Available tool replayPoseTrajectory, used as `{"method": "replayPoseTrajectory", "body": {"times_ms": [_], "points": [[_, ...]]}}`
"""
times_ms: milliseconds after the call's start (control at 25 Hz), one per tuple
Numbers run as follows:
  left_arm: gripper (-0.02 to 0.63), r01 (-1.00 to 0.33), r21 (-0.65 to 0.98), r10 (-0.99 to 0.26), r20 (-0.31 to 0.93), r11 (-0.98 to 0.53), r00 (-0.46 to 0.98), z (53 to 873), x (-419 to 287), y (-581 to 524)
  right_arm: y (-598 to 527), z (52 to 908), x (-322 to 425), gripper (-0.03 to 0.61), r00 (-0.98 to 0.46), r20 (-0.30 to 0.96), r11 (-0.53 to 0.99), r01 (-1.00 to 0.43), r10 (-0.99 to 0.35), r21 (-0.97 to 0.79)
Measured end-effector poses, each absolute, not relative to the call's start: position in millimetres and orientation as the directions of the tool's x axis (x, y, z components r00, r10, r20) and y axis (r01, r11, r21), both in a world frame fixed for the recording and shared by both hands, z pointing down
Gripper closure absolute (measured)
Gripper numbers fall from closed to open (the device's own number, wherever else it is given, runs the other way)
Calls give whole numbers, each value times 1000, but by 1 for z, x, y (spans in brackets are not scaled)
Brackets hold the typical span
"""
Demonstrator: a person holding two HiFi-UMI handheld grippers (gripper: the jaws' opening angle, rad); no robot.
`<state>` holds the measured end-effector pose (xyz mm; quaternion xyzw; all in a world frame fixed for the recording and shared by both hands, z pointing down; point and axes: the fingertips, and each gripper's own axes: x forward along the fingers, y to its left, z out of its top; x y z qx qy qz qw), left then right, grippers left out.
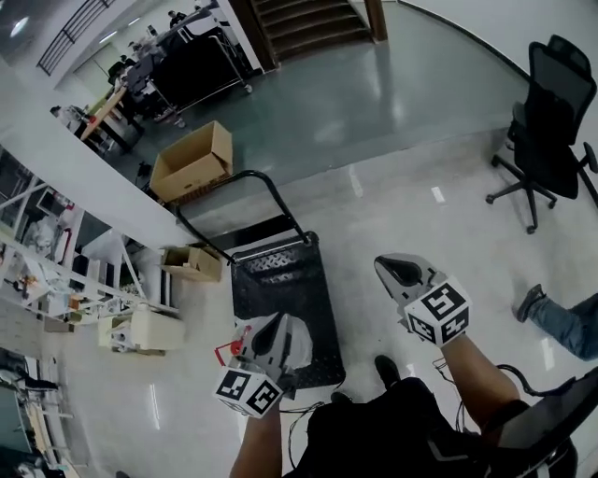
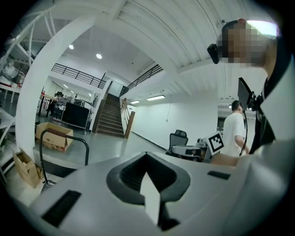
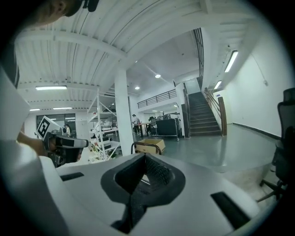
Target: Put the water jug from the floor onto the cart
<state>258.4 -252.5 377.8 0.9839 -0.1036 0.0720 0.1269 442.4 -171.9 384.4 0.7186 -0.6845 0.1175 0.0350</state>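
No water jug shows in any view. The black flatbed cart [image 1: 297, 297] stands on the pale floor in front of me, its loop handle [image 1: 254, 179] at the far end. My left gripper [image 1: 280, 317] hovers over the cart's near left corner, jaws together and empty. The right gripper [image 1: 380, 262] hangs to the right of the cart over bare floor, also shut with nothing in it. In the left gripper view the cart handle [image 2: 62, 134] rises at the left and the right gripper [image 2: 191, 150] shows beyond my jaws. The right gripper view shows the left gripper [image 3: 67, 143] at its left.
An open cardboard box [image 1: 192, 161] lies beyond the cart and smaller boxes [image 1: 192, 262] to its left by metal shelving. A black office chair [image 1: 549, 131] stands far right. A person's leg [image 1: 559, 317] lies at the right edge. Stairs [image 1: 308, 21] rise at the back.
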Motion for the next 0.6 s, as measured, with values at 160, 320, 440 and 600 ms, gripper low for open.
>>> {"method": "replayPoseTrajectory", "body": {"times_ms": [160,320,440,600], "points": [[612,-154,211,-125,146,-965,981,369,254,-224,-145,374,423,577,69,198,-89,-991,-978,-97],[612,-87,178,-68,106,-980,992,365,224,-199,-117,362,379,577,130,165,-143,-988,-978,-66],[612,-43,174,-29,83,-984,996,365,182,-178,-93,363,328,577,152,157,-166,-982,-976,-85],[612,8,189,20,61,-982,998,371,132,-151,-57,370,280,577,208,187,-226,-971,-960,-80]]}}
